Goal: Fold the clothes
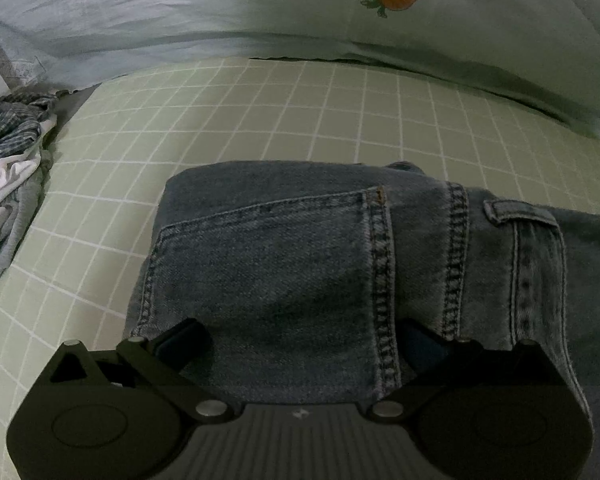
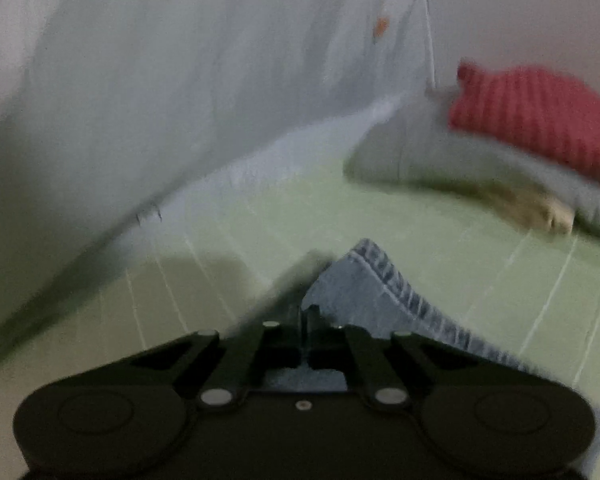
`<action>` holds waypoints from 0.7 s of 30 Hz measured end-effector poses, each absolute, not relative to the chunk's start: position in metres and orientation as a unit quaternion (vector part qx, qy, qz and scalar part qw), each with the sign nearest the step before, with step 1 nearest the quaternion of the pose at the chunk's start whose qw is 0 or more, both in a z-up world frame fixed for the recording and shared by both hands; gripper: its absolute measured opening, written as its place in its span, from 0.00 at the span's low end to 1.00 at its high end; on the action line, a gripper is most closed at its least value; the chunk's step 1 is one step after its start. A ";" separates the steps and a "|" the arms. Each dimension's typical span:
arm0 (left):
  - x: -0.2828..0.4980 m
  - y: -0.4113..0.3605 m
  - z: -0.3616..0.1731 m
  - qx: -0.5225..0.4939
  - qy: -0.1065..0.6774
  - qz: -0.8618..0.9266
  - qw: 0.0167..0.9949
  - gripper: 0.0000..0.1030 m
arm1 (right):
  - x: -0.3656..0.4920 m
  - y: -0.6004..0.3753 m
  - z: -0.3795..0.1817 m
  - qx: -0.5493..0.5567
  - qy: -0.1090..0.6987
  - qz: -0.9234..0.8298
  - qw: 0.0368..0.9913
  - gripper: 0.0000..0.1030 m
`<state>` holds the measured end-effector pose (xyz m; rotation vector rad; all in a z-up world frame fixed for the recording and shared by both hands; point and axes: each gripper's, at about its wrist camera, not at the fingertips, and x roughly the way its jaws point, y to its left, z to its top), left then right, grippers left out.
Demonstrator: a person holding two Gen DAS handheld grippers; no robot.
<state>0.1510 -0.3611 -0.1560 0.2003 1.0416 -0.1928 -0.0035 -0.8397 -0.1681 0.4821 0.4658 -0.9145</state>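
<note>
I note coarse, faded denim jeans [image 1: 268, 264] with raised stitching; matt cotton sheet [image 1: 228, 120]; matt black plastic left gripper [image 1: 300, 344]; ribbed red knit [image 2: 540, 120].

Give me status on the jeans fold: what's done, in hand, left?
Done: the jeans lie on the green checked sheet, back pocket up, apparently folded at least once. In hand: the right claw is shut on a hemmed denim edge; the left claw is wide open over the pocket, gripping nothing. Left: finishing this fold, plus the crumpled clothes pile at the bed's edge.
</note>
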 end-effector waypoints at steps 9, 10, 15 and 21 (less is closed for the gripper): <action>0.149 -0.360 -0.156 0.089 0.492 -0.092 0.861 1.00 | 0.046 -0.861 -0.189 0.223 0.271 -0.406 0.844 0.15; 0.148 -0.360 -0.156 0.089 0.492 -0.091 0.861 1.00 | 0.044 -0.863 -0.190 0.223 0.267 -0.400 0.848 0.37; 0.147 -0.360 -0.157 0.088 0.489 -0.089 0.863 1.00 | -0.007 -0.857 -0.165 0.190 0.254 -0.420 0.850 0.82; 0.145 -0.361 -0.158 0.086 0.485 -0.086 0.866 1.00 | -0.096 -0.836 -0.169 0.199 0.282 -0.476 0.809 0.84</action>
